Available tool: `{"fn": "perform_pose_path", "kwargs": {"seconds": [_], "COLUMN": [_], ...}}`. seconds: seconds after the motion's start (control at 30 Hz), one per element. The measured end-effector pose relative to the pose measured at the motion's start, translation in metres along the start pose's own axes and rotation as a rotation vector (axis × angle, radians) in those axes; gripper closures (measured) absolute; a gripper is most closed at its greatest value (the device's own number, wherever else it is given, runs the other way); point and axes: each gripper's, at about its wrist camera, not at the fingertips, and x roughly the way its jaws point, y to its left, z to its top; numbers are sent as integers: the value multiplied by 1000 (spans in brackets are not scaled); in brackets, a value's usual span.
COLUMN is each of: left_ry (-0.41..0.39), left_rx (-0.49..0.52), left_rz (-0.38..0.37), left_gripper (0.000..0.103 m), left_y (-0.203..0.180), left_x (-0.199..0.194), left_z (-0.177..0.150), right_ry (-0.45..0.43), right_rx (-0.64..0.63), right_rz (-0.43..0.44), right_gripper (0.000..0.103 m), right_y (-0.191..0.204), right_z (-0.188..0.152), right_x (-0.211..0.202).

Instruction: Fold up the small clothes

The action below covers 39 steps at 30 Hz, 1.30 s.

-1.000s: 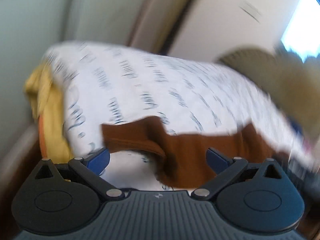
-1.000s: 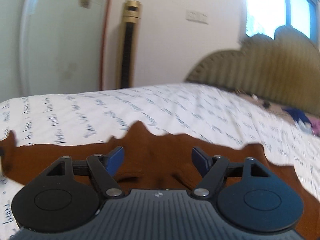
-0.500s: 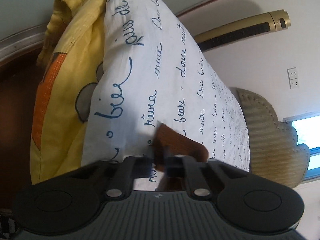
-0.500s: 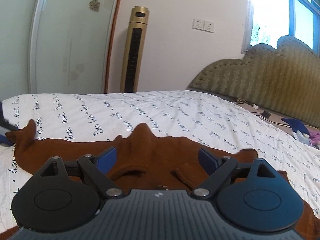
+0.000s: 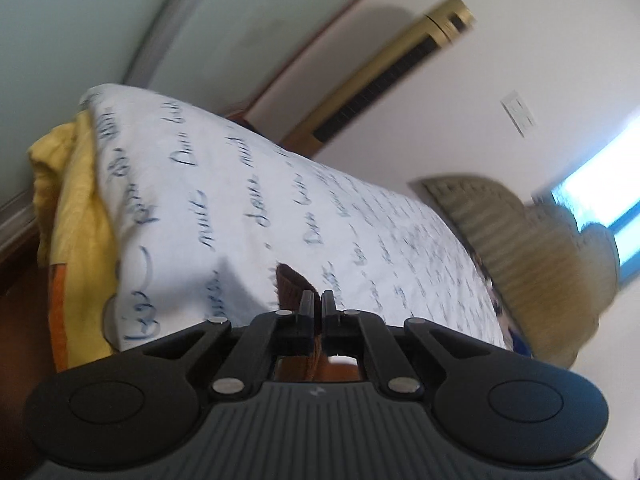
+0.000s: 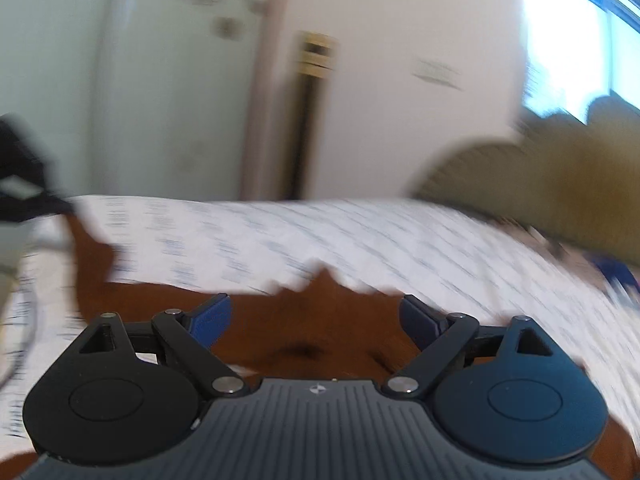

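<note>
A small brown garment [image 6: 304, 332] lies spread on the white bedsheet with blue script [image 6: 320, 232]. My left gripper [image 5: 317, 300] is shut on an edge of the brown garment [image 5: 290, 284], with a fold sticking out between the fingers. In the right wrist view the left gripper [image 6: 24, 188] shows dark at the far left, lifting the garment's left corner. My right gripper [image 6: 316, 316] is open, its blue pads [image 6: 212, 316] low over the garment's middle.
A yellow and orange blanket [image 5: 72, 216] hangs at the bed's left end. A padded headboard [image 6: 540, 176] stands on the right, a gold tower fan [image 6: 312, 112] against the back wall, a window [image 6: 568, 40] upper right.
My left gripper closed on the garment's edge and has tilted and lifted with it. The right gripper stays open over the garment and is moving, the view blurred.
</note>
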Motion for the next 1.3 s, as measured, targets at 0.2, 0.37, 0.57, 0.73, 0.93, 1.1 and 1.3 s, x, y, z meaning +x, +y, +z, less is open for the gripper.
{"fn": "perform_pose_path", "kwargs": {"seconds": [0.2,0.37,0.57,0.73,0.93,1.1,1.3], "left_ry": [73,95,124,49,27,40,43], "left_rx": [52,82,97,160,343,657,902], "left_rz": [-38,-52,-68,-51,-47,-81,-62], "left_gripper": [101,101,100,95,33,30,30], "left_y": [-10,-10,-9,-21,-54,-101,-146], "left_x": [11,15,20,11,14,27,55], "left_z": [-8,-14,-19,-19,-39,-85,-136], "right_ry": [-7,51,78,62,40,13,-87], "right_rx": [-285,-301,-162,-86,214,305,378], "right_rz": [234,250,280,246,135,52,-11], "right_gripper": [35,56,95,97,97,96,96], "right_y": [106,141,132,104,6,-49,-91], "right_z": [24,24,25,26,48,66,70], "right_x": [45,85,104,98,93,76,38]}}
